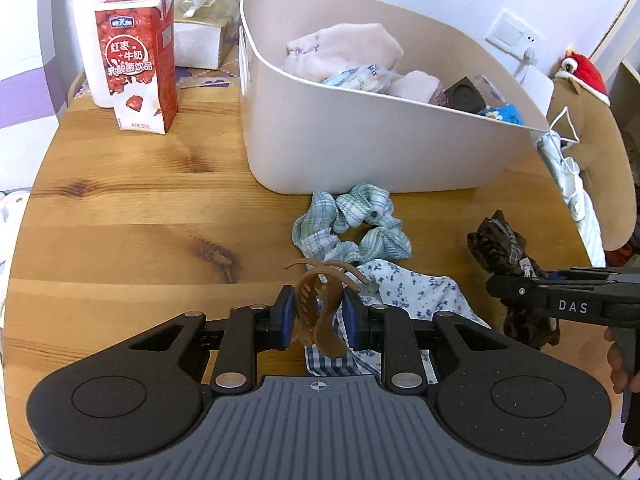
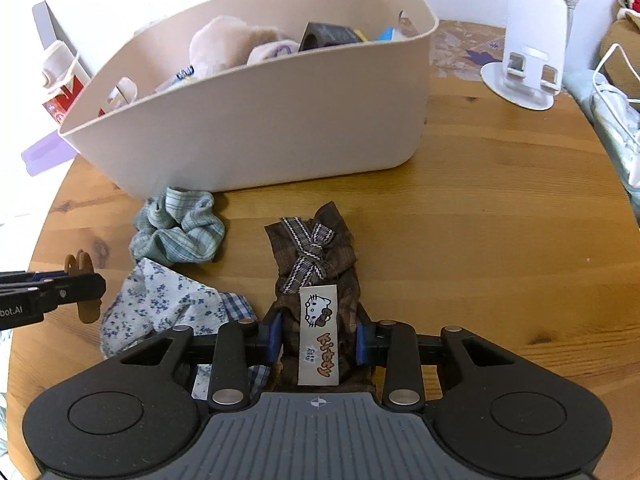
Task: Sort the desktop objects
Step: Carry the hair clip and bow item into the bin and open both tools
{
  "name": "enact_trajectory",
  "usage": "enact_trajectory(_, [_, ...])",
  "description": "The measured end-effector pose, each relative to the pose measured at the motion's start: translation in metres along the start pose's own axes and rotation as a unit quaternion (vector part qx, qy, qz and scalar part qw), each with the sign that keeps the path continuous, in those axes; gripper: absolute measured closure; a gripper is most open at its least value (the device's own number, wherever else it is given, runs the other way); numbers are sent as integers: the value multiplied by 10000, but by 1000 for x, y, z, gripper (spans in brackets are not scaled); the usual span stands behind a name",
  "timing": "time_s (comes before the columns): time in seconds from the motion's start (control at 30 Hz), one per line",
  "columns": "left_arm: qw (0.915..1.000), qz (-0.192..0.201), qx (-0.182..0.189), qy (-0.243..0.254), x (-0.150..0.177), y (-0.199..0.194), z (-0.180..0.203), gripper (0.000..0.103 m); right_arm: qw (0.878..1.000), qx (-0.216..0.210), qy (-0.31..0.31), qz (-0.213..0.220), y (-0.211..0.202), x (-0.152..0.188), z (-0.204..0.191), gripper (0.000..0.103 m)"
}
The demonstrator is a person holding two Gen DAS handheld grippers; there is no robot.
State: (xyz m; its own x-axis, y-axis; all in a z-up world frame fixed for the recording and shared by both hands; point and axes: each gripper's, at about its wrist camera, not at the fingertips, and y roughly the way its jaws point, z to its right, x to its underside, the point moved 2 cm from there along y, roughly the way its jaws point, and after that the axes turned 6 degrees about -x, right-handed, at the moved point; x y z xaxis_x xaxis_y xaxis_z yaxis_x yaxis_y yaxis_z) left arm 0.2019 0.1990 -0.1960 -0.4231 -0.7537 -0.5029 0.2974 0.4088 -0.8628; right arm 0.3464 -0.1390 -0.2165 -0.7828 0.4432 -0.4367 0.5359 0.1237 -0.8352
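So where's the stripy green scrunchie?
The green scrunchie lies on the wooden table just in front of the white bin, beyond the floral cloth.

Round wooden table [image 1: 132, 208]. Far left edge — red milk carton [image 1: 136, 64] upright, white bottle [image 1: 94, 32] just behind, tissue box [image 1: 202, 28] beside. Far right — white phone stand [image 2: 524, 48]; wall socket [image 1: 512, 34].

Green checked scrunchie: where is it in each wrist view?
Left wrist: green scrunchie at centre, just ahead of the held hair claw.
Right wrist: green scrunchie left of centre, left of the held brown bow clip.
Shared landmark: white bin right behind it.
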Motion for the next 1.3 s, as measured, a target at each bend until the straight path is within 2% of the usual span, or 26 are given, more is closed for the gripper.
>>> enact_trajectory(0.23, [9998,127,141,-99,3,-20,3,78,9995,-79,115,268,-23,2,-2,72])
enact_trajectory(0.4, [9993,279,204,-156,-2,-36,9,78,9976,-310,471,413,-38,1,1,72])
enact_trajectory(0.53, [9984,379,335,-265,-9,-48,13,78,9971,-307,403,576,-55,-4,1,72])
enact_trajectory(0.77, [9951,858,461,-186,-25,-73,23,78,9939,-400,385,957,-83,-19,0,72])
enact_trajectory(1.0, [9918,1161,530,53,-58,-86,36,78,9867,-745,623,1303,-104,-48,6,72])
enact_trajectory(1.3, [9881,1471,381,246,-107,-83,47,78,9824,-808,236,1669,-118,-101,3,72])
